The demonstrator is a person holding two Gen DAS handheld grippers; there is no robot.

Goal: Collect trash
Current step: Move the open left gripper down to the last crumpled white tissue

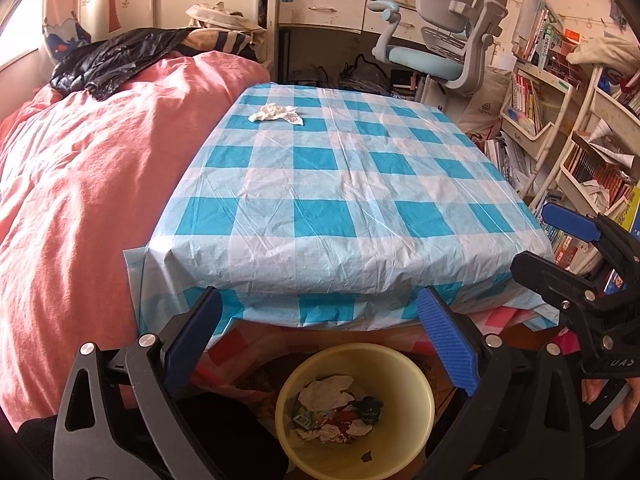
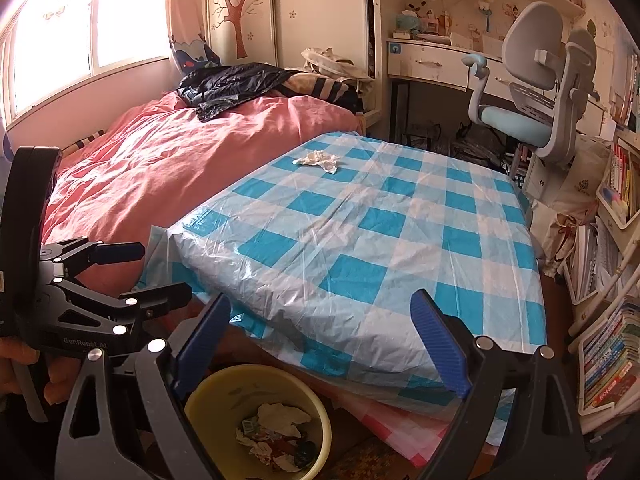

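trash mostly sits in the bin (image 1: 420,440) already; one tissue (image 1: 276,114) is left at the desk's (image 1: 340,208) far left corner. left gripper (image 1: 320,328) and right gripper (image 2: 320,336) fingers are wide open, empty.

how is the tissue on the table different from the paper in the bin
The crumpled tissue lies alone on the checked tablecloth, at its far left corner; the paper in the bin rests on mixed colourful scraps inside the yellow bin on the floor. The tissue is still to collect; the paper is already binned. Both are white and crumpled.
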